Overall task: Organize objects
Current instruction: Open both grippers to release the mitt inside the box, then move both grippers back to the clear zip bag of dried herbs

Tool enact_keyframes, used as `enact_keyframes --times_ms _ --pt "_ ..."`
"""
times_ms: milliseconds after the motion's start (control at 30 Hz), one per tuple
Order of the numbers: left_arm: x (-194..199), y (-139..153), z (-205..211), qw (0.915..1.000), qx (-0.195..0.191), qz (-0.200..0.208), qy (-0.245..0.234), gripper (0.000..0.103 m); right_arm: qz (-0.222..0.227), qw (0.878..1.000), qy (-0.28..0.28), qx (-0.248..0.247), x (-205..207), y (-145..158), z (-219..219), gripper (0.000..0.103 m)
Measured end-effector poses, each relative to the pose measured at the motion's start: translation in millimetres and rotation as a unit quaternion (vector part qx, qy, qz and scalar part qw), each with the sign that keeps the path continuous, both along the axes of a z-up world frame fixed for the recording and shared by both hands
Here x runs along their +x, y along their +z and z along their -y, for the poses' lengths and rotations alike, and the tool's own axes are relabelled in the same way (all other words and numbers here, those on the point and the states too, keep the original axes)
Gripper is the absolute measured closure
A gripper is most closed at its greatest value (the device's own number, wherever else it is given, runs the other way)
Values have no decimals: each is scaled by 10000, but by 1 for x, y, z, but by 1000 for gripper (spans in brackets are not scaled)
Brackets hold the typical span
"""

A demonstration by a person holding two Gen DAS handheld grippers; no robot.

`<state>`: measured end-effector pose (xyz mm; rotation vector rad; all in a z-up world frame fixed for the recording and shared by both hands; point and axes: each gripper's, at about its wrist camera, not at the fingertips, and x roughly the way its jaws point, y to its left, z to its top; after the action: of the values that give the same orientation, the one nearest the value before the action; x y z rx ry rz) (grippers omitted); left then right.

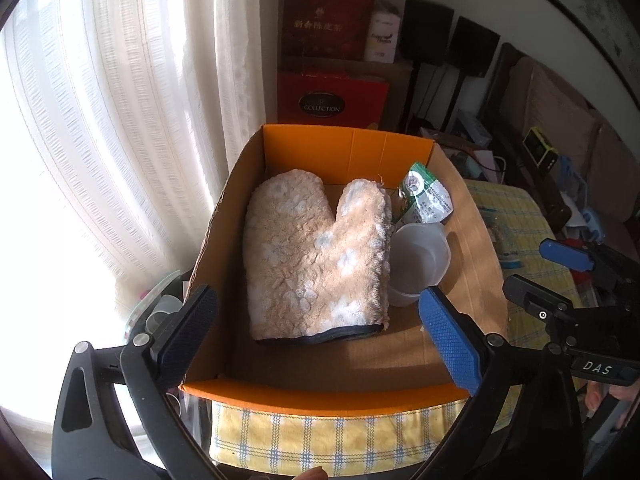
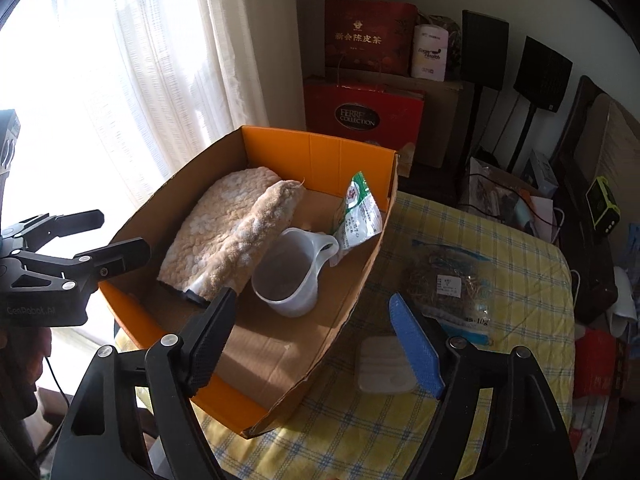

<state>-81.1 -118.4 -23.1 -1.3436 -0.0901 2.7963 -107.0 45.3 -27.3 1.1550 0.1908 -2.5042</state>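
Observation:
An orange cardboard box [image 1: 344,148] [image 2: 316,148] sits on the yellow checked tablecloth [image 2: 460,216]. Inside lie a beige fluffy oven mitt [image 1: 312,256] [image 2: 232,232], a white plastic cup [image 1: 418,264] [image 2: 286,280] and a green-white packet [image 1: 426,196] [image 2: 358,212]. On the cloth right of the box lie a clear bag of dried herbs [image 2: 448,280] and a small white lidded container [image 2: 384,364]. My left gripper [image 1: 316,336] is open and empty above the box's near end; it also shows in the right wrist view [image 2: 108,236]. My right gripper [image 2: 316,344] is open and empty over the box's right wall.
Red gift boxes [image 2: 368,116] and a brown carton stand behind the box. White curtains [image 1: 120,120] hang at the left. Dark speakers on stands [image 2: 540,72] and cluttered furniture fill the right side. The right gripper shows at the right of the left wrist view [image 1: 560,264].

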Motion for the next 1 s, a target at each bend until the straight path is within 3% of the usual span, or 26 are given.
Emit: enact_keyframes --times_ms 367,700,1000 --pt "14 3 -46 9988 -217 -196 -380 2 18 9987 -469 188 10 -2 -52 17" --pt "18 10 -84 9966 -128 -343 -737 2 72 9969 -764 172 14 -8 -91 16" --pt "5 9 -114 9939 149 -178 -1079 2 63 9952 -953 227 11 -7 -120 17"
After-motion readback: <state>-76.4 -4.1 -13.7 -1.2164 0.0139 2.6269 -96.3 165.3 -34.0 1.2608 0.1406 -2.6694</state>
